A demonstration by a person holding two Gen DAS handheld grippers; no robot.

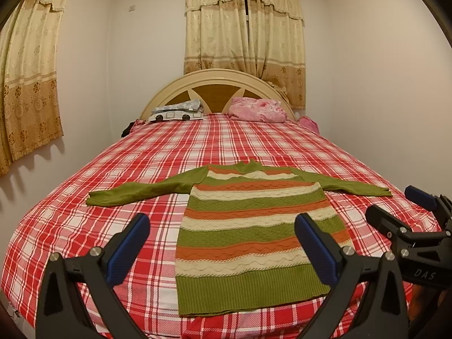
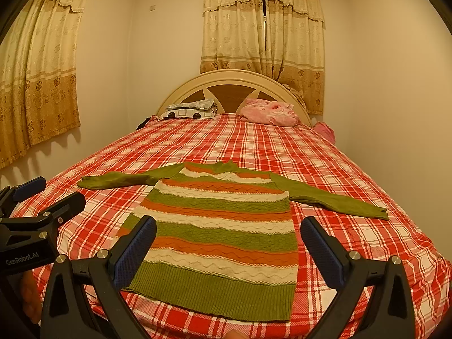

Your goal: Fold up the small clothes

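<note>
I have the striped sweater spread flat on the bed, hem toward me and neck toward the headboard, both green sleeves stretched straight out from its shoulders. Laid open like that it looks ready for a first fold, with nothing yet turned over.

My left hand-held gripper hovers above the sweater's hem end, fingers spread wide and empty, one blue pad over the checked sheet just left of the sweater, the other over its right edge. My right hand-held gripper hangs the same way, wide open and holding nothing, straddling the lower body of the sweater. Each shows at the edge of the other's view, so they sit side by side near the hem, I'd judge to take both corners at once.

The sweater is a chunky knit: ribbed green band at the hem, then cream, orange and green stripes with wavy cable ridges, plain green sleeves with ribbed cuffs. I expect it to be thick and limp, sagging between grips. Beyond the sweater, a pink pillow and a patterned pillow rest against the arched headboard
</note>
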